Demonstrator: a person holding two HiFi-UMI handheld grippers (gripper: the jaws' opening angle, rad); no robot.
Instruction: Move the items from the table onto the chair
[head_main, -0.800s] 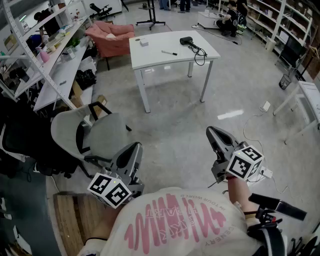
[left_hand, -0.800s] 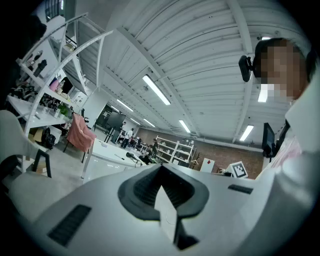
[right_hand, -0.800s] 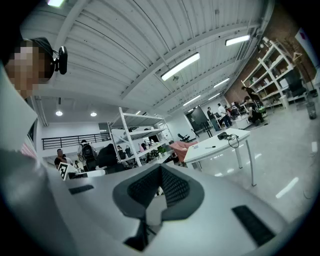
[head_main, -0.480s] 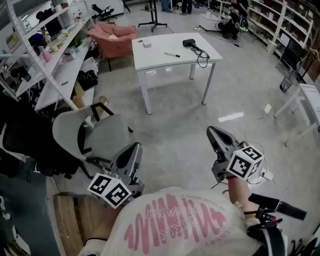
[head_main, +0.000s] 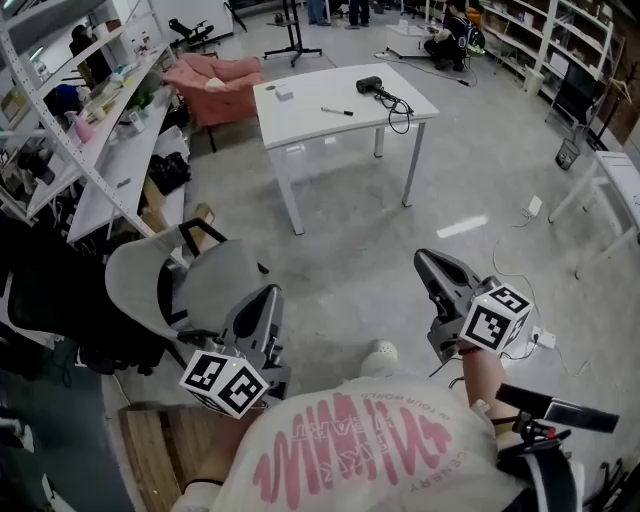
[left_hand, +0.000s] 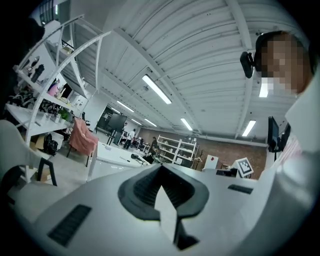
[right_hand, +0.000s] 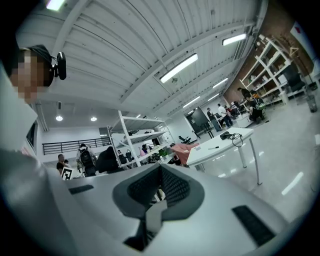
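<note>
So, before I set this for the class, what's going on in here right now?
A person stands on the open floor holding a left gripper and a right gripper, both shut and empty. No item has been moved yet: the hair dryer, marker and small white box lie on the white table across the room. A grey office chair stands close on the person's left.

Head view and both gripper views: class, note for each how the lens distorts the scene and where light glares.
Head view: wide-angle lens, the shelving uprights lean and bow; a light glares off the floor right of the table. Left gripper view: round fisheye, black corners, strip light blown white. Right gripper view: same fisheye; strip light blown white, glare streak on the floor.
</note>
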